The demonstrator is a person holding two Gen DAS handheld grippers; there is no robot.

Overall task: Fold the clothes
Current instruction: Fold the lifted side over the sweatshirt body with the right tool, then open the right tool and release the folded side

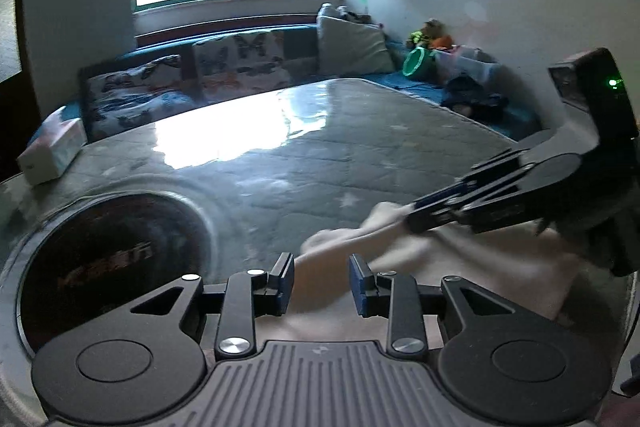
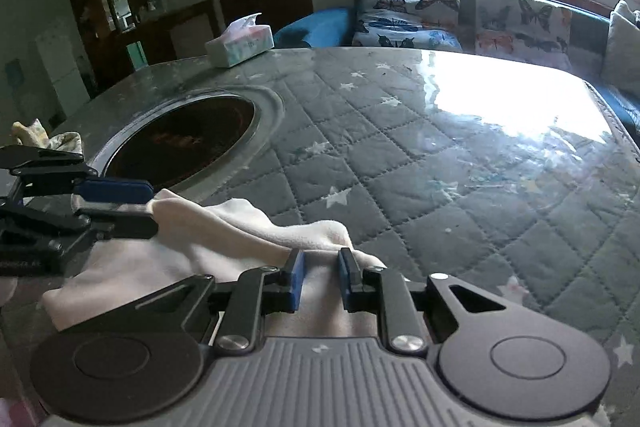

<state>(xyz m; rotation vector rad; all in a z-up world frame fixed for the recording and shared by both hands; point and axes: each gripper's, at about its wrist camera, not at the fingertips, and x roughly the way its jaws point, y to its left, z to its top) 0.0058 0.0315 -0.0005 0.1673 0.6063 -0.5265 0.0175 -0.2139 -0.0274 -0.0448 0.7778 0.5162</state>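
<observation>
Very little writing shows here, and none of it reads clearly. The dark round panel (image 1: 116, 267) set into the table carries a row of reddish characters across its middle, but they are blurred in the left wrist view and too dim and slanted in the right wrist view (image 2: 180, 143) to make out. The tissue box (image 2: 240, 41) has a coloured print on its side, with no letters that can be told apart. A small light emblem sits on the ribbed grey body of each gripper housing (image 1: 316, 350), a mark and not a readable word. No numbers or signs can be read.
</observation>
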